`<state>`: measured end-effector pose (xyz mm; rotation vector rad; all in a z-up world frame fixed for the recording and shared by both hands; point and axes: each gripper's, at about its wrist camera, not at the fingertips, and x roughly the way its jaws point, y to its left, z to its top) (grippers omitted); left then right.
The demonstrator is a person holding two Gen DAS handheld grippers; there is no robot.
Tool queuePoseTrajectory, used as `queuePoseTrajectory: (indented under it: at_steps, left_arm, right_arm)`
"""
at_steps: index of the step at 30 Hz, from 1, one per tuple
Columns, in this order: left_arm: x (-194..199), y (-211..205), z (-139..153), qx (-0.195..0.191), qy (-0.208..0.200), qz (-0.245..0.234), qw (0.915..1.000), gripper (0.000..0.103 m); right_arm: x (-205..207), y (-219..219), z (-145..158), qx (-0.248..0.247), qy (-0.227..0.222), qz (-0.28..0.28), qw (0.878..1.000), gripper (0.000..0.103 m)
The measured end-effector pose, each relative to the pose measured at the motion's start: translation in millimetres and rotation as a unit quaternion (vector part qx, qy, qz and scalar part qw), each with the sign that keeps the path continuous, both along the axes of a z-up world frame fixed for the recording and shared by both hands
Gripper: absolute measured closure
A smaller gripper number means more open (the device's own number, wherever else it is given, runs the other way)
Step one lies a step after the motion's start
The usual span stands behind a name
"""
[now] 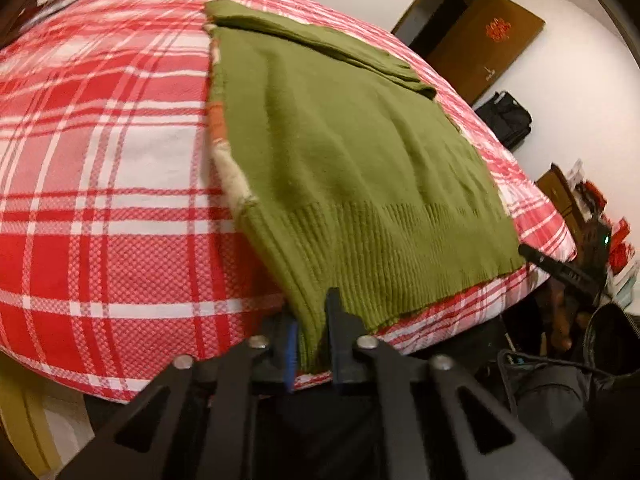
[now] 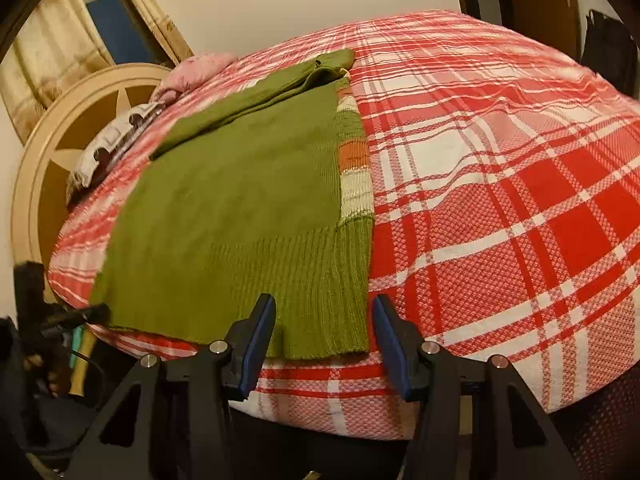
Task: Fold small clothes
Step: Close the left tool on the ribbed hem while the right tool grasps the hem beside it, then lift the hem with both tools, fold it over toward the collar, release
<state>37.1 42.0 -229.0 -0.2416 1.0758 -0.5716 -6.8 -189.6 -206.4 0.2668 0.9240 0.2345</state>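
Left gripper (image 1: 312, 344) pinches the green sweater (image 1: 352, 168) hem at the bed (image 1: 100, 200) near edge; right gripper (image 2: 324, 340) spread wide, empty. Door emblem (image 1: 496, 28) unreadable.

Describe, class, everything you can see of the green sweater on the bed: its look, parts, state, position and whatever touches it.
The green sweater is olive knit, seemingly wool, with a ribbed hem nearest the cameras. It lies flat and partly folded on the red-and-white plaid bedspread, one sleeve laid diagonally across its far end. A striped cream-and-orange layer peeks out along one side edge. The left gripper is shut on the hem corner; the right gripper is open around the hem's other corner.
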Motion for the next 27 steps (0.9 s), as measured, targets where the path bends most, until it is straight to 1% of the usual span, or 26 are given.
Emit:
queuePoseTrajectory:
  at_steps: [2, 3, 4, 6, 9, 12, 14, 15, 17, 18, 19, 22, 23, 25, 26, 27]
  left_arm:
    - [-1.0, 2.6, 3.2, -0.011, -0.006, 0.005, 0.9999, 0.092]
    - [-1.3, 3.9, 5.0, -0.013, -0.01, 0.005, 0.9999, 0.093]
    - [-2.6, 3.5, 7.9, -0.013, -0.018, 0.004, 0.9998, 0.092]
    - [-3.4, 4.6, 10.2, -0.015, -0.024, 0.003, 0.9996, 0.092]
    - [-1.3, 4.7, 6.6, -0.014, -0.018, 0.006, 0.9997, 0.092]
    - [1.9, 7.0, 1.8, -0.015, -0.007, 0.014, 0.9998, 0.092]
    - [2.4, 8.2, -0.1, -0.015, -0.001, 0.018, 0.9997, 0.092]
    - [2.6, 9.1, -0.5, -0.016, 0.0, 0.019, 0.9997, 0.092]
    - [2.9, 9.9, -1.3, -0.013, 0.001, 0.024, 0.9996, 0.092]
    - [2.8, 9.8, -1.6, -0.011, 0.002, 0.025, 0.9996, 0.092]
    - [2.3, 9.5, -1.4, -0.006, 0.0, 0.025, 0.9997, 0.092]
    - [1.9, 4.3, -1.0, 0.011, -0.003, 0.023, 0.9997, 0.089]
    - [2.1, 3.3, -1.4, 0.012, -0.004, 0.023, 0.9997, 0.088]
    - [4.1, 2.4, -3.7, 0.008, 0.001, 0.022, 0.9997, 0.081]
    - [5.2, 2.1, -5.4, 0.003, 0.003, 0.022, 0.9998, 0.08]
    - [5.3, 1.9, -5.5, 0.001, 0.001, 0.02, 0.9998, 0.08]
  right_arm:
    - [1.2, -1.4, -0.8, -0.015, 0.004, -0.005, 1.0, 0.066]
    - [1.8, -3.2, -1.8, -0.021, 0.006, -0.009, 1.0, 0.078]
    - [2.6, -7.0, -3.0, -0.02, 0.009, -0.014, 1.0, 0.087]
    - [2.7, -14.0, -4.3, -0.004, 0.014, -0.017, 1.0, 0.091]
    - [3.1, -17.5, -5.3, 0.006, 0.019, -0.014, 1.0, 0.091]
    - [1.8, -19.0, -3.9, 0.014, 0.012, -0.021, 1.0, 0.091]
    - [2.2, -21.2, -4.2, 0.023, 0.008, -0.026, 0.999, 0.085]
    - [1.8, -21.2, -3.8, 0.025, 0.007, -0.025, 0.999, 0.082]
    - [0.9, -17.2, -0.8, 0.019, -0.001, -0.022, 1.0, 0.072]
    - [0.4, -14.3, 0.1, 0.016, -0.005, -0.016, 1.0, 0.062]
    - [0.5, -11.3, 0.5, 0.013, -0.007, -0.011, 1.0, 0.054]
    - [1.4, -2.6, -0.8, -0.01, -0.01, -0.007, 1.0, 0.053]
    - [2.7, -2.0, -1.8, -0.01, -0.009, -0.007, 1.0, 0.053]
    - [6.5, -0.8, -3.6, -0.01, -0.008, -0.009, 1.0, 0.053]
    - [8.8, 0.9, -4.8, -0.015, -0.005, -0.008, 1.0, 0.053]
    - [9.8, 3.2, -5.2, -0.023, -0.004, -0.007, 1.0, 0.058]
